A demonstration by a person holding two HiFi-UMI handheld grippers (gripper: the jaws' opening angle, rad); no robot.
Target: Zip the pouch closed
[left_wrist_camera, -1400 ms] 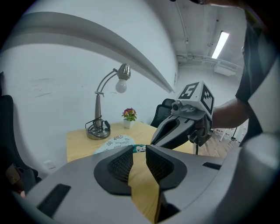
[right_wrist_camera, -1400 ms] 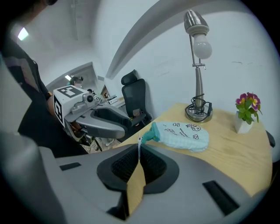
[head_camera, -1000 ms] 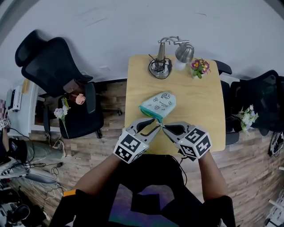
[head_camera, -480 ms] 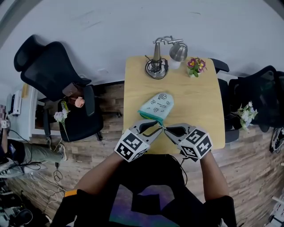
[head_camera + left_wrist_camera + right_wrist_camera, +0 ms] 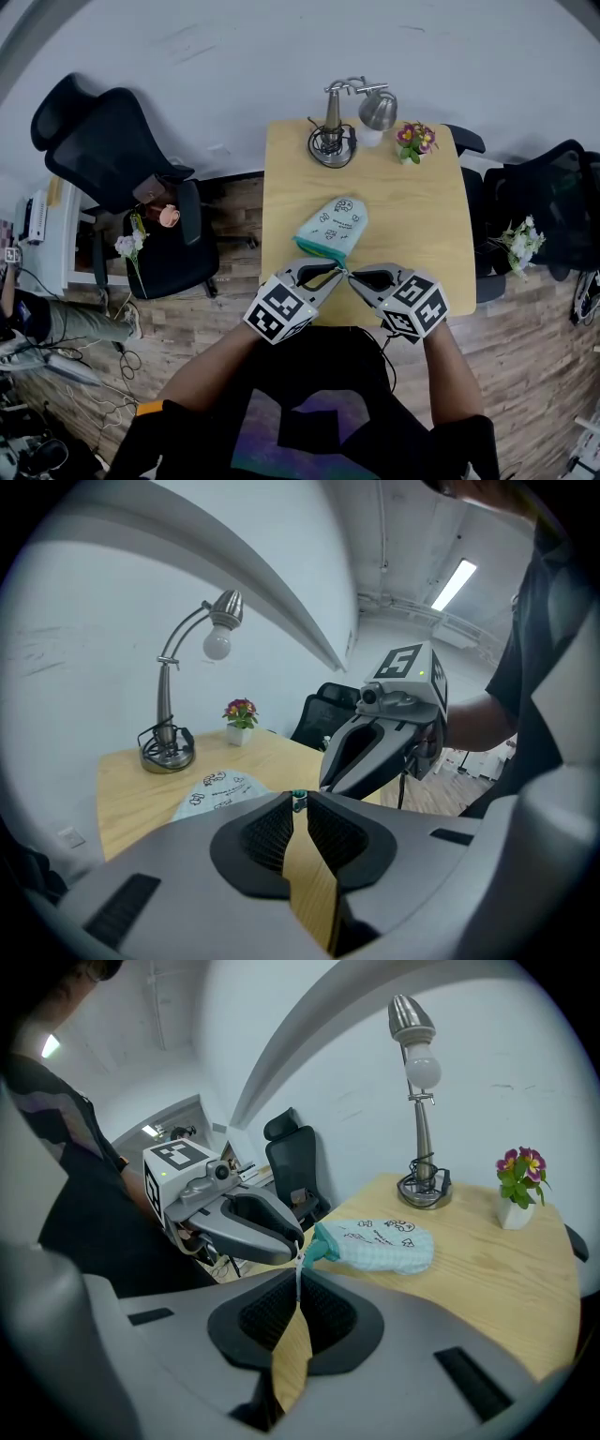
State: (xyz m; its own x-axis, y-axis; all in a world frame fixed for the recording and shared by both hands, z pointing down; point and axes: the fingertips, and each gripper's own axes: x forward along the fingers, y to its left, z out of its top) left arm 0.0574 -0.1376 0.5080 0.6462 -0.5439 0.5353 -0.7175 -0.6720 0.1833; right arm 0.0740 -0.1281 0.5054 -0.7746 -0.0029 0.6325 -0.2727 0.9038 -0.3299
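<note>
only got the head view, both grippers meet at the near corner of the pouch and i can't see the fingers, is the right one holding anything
observer: Yes. In the right gripper view, the right gripper has its fingers shut on the thin white zip pull, which comes off the teal end of the pouch.
operator: and the left one
observer: In the left gripper view, the left gripper has just been closing its fingers. A small teal bit of the pouch's corner sits pinched between their tips.
</note>
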